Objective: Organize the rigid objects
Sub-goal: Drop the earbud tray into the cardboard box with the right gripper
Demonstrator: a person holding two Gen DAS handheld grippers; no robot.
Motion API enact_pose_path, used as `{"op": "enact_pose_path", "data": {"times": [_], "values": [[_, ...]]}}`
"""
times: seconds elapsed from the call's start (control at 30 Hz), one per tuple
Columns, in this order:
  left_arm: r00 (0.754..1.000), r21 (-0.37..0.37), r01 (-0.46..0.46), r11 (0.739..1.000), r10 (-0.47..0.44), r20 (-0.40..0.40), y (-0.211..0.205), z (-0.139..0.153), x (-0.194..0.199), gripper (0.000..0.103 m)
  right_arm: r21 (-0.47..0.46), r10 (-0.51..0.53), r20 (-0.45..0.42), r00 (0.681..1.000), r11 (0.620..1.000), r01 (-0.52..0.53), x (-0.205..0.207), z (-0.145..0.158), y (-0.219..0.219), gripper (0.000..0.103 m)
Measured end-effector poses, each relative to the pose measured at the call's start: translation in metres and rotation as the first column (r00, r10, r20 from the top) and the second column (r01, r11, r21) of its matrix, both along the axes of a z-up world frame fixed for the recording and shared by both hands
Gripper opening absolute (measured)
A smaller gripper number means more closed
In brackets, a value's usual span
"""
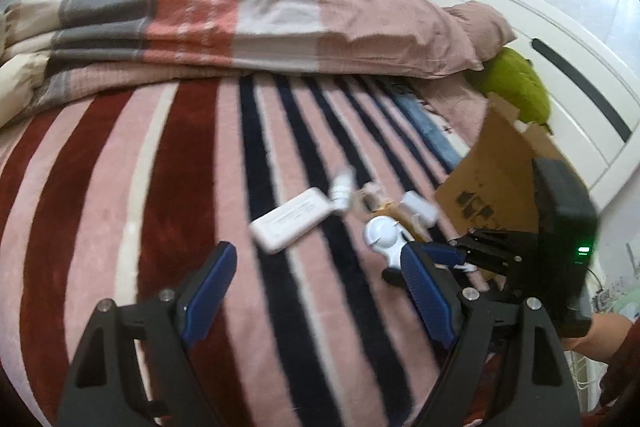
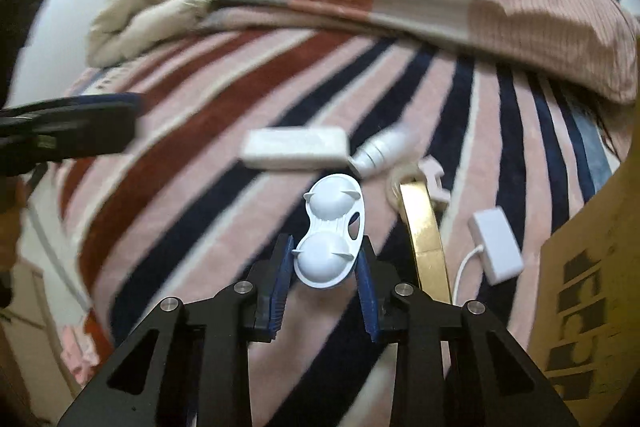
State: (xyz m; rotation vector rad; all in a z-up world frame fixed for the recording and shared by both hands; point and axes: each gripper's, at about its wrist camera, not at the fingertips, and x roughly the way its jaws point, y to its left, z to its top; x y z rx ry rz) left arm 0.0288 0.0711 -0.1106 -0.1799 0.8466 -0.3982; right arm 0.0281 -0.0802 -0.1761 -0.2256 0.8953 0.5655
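Observation:
My right gripper (image 2: 325, 259) is shut on a white two-dome plastic case (image 2: 330, 231) and holds it just above the striped blanket; the case also shows in the left wrist view (image 1: 382, 237). My left gripper (image 1: 320, 267) is open and empty above the blanket, left of the pile. On the blanket lie a white power bank (image 2: 296, 147) (image 1: 290, 223), a small white bottle (image 2: 380, 149) (image 1: 342, 187), a gold band (image 2: 426, 239), a pale clip (image 2: 434, 181) and a white charger with a cable (image 2: 498, 247) (image 1: 420, 209).
A cardboard box (image 2: 596, 287) (image 1: 496, 175) stands at the right by the pile. A folded quilt (image 1: 240, 11) lies across the far side of the bed. A green plush (image 1: 516, 83) and a white headboard (image 1: 560, 67) are at the right.

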Motion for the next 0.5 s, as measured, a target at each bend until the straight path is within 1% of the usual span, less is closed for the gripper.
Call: {"op": "enact_pose_path", "data": {"times": [0.07, 0.1, 0.17, 0.2, 0.23, 0.27, 0.33, 0.43, 0.5], "values": [[0.998, -0.047, 0.054, 0.997, -0.053, 0.02, -0.011, 0.014, 0.001, 0.082, 0.043, 0.049, 0.005, 0.999, 0.998, -0.049, -0.007, 0.017, -0.001, 0.026], [0.996, -0.07, 0.081, 0.994, -0.079, 0.033, -0.018, 0.022, 0.002, 0.082, 0.065, 0.077, 0.016, 0.997, 0.995, -0.078, -0.011, 0.03, -0.002, 0.026], [0.992, -0.092, 0.12, 0.989, -0.115, 0.051, -0.031, 0.037, 0.005, 0.081, 0.098, 0.111, 0.034, 0.993, 0.989, -0.114, -0.017, 0.051, -0.006, 0.026], [0.989, -0.101, 0.139, 0.985, -0.134, 0.06, -0.038, 0.044, 0.006, 0.078, 0.119, 0.121, 0.043, 0.992, 0.985, -0.125, -0.018, 0.063, -0.009, 0.026], [0.985, -0.105, 0.163, 0.981, -0.156, 0.07, -0.046, 0.052, 0.008, 0.069, 0.133, 0.125, 0.049, 0.991, 0.983, -0.13, -0.019, 0.071, -0.011, 0.026], [0.98, -0.108, 0.191, 0.976, -0.183, 0.08, -0.057, 0.06, 0.01, 0.065, 0.151, 0.125, 0.059, 0.99, 0.98, -0.132, -0.019, 0.082, -0.016, 0.026], [0.969, -0.103, 0.239, 0.966, -0.229, 0.097, -0.078, 0.075, 0.016, 0.05, 0.183, 0.112, 0.081, 0.99, 0.975, -0.125, -0.018, 0.104, -0.031, 0.026], [0.953, -0.087, 0.289, 0.953, -0.279, 0.116, -0.106, 0.09, 0.025, 0.041, 0.215, 0.089, 0.12, 0.989, 0.97, -0.114, -0.018, 0.126, -0.056, 0.026], [0.947, -0.068, 0.309, 0.949, -0.299, 0.12, -0.129, 0.099, 0.034, 0.033, 0.216, 0.06, 0.135, 0.989, 0.972, -0.088, -0.016, 0.135, -0.073, 0.026]]}}
